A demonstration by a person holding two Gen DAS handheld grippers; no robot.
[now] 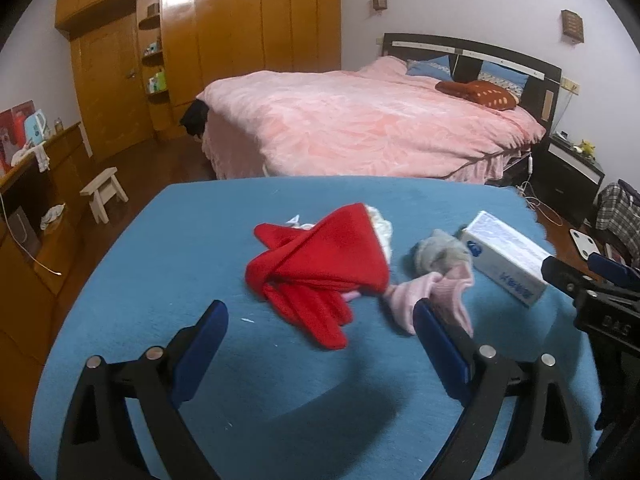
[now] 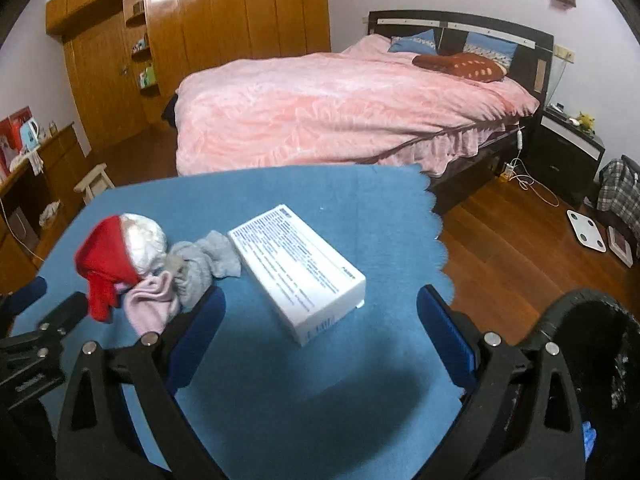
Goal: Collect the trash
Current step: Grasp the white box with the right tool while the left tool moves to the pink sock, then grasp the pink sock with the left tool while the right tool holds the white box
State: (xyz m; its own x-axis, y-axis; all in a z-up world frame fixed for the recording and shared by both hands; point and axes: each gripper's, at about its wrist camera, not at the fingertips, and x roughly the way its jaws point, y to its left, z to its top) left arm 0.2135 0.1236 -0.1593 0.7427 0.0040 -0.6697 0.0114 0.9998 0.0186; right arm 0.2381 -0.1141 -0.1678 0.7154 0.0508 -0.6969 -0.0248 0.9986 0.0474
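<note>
We take the white carton (image 2: 300, 272) to be the trash in question: a flat, printed cardboard box lying on the blue cloth (image 2: 280, 380) that covers the table, towards its right side. It looks light and fairly stiff, with smooth faces that could slip, and thin walls that would likely dent if we squeezed hard. We judge the best hold to be across its narrow width, near the end closest to us, with a moderate squeeze.

Our right gripper (image 2: 320, 312) hangs just short of that near end, its blue-padded jaws spread wide and holding nothing; the carton sits in line with the gap between them. Our left gripper (image 1: 320, 324) is likewise spread and empty, above the cloth in front of the soft things.

Just left of the carton, touching or nearly so, lies a grey sock (image 2: 208, 260), then a pink sock (image 2: 154, 300), a red cloth (image 1: 316, 268) and a white fluffy trim (image 2: 144, 240) at its edge. These are limp and would bunch under a pinch.

At the lower right edge of the right wrist view a dark, round-mouthed bin (image 2: 600, 344) stands beside the table; we cannot tell what it holds.
</note>
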